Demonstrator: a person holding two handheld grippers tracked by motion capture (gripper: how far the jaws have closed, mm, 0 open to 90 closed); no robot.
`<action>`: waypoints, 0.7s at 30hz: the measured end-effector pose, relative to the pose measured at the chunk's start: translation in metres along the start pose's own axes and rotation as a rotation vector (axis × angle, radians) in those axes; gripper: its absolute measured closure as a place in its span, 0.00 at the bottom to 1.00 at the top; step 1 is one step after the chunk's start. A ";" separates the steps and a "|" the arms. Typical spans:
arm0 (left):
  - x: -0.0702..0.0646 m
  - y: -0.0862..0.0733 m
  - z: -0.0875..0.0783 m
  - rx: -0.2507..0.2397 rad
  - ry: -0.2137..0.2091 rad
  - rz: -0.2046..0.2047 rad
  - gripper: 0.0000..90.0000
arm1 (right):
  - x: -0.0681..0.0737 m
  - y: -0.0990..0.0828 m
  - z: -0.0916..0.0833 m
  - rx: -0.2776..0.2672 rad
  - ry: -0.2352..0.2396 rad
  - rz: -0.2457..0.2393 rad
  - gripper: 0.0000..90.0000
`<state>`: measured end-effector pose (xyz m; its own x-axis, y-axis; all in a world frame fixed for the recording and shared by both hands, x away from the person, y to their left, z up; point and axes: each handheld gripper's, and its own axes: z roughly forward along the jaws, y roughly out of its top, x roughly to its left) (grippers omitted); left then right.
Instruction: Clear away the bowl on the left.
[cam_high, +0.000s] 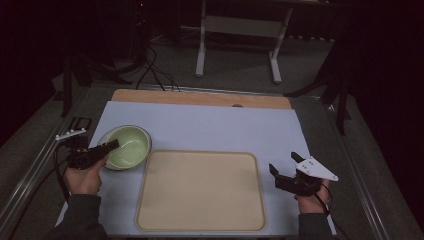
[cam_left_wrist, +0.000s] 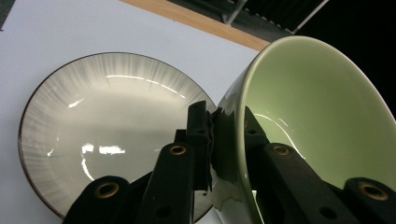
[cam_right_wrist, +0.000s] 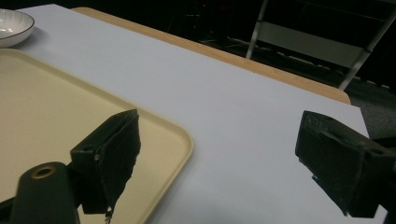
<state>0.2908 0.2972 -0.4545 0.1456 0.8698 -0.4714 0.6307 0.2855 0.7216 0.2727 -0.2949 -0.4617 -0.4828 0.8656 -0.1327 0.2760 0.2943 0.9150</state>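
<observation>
A pale green bowl (cam_high: 127, 145) (cam_left_wrist: 322, 121) is at the left of the table, tilted over a grey-white plate (cam_left_wrist: 102, 126) with a dark rim. My left gripper (cam_high: 111, 146) (cam_left_wrist: 225, 135) is shut on the bowl's near rim, one jaw outside the wall and one inside. A beige tray (cam_high: 200, 190) (cam_right_wrist: 42, 112) lies empty in the middle. Right of the tray, my right gripper (cam_high: 284, 163) (cam_right_wrist: 219, 135) hovers open with nothing between its jaws. The plate (cam_right_wrist: 11, 23) also shows far off in the right gripper view.
A pale sheet (cam_high: 210, 125) covers the table, with a wooden strip (cam_high: 200, 97) along its far edge. A metal stand (cam_high: 240, 30) and cables (cam_high: 155, 70) sit on the dark floor beyond. Metal rails run along both table sides.
</observation>
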 end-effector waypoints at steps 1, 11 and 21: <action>-0.003 0.000 0.000 0.000 -0.011 0.003 0.90 | 0.000 0.000 0.000 0.001 0.000 -0.001 0.15; -0.011 0.001 0.000 -0.006 -0.033 0.011 0.90 | 0.000 0.000 0.000 -0.001 0.000 -0.003 0.15; -0.020 0.000 0.004 -0.001 -0.039 0.039 0.90 | 0.000 0.000 0.000 -0.003 -0.001 -0.004 0.15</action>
<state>0.2909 0.2782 -0.4470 0.1996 0.8643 -0.4617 0.6229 0.2518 0.7406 0.2728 -0.2950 -0.4615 -0.4826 0.8650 -0.1369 0.2718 0.2966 0.9155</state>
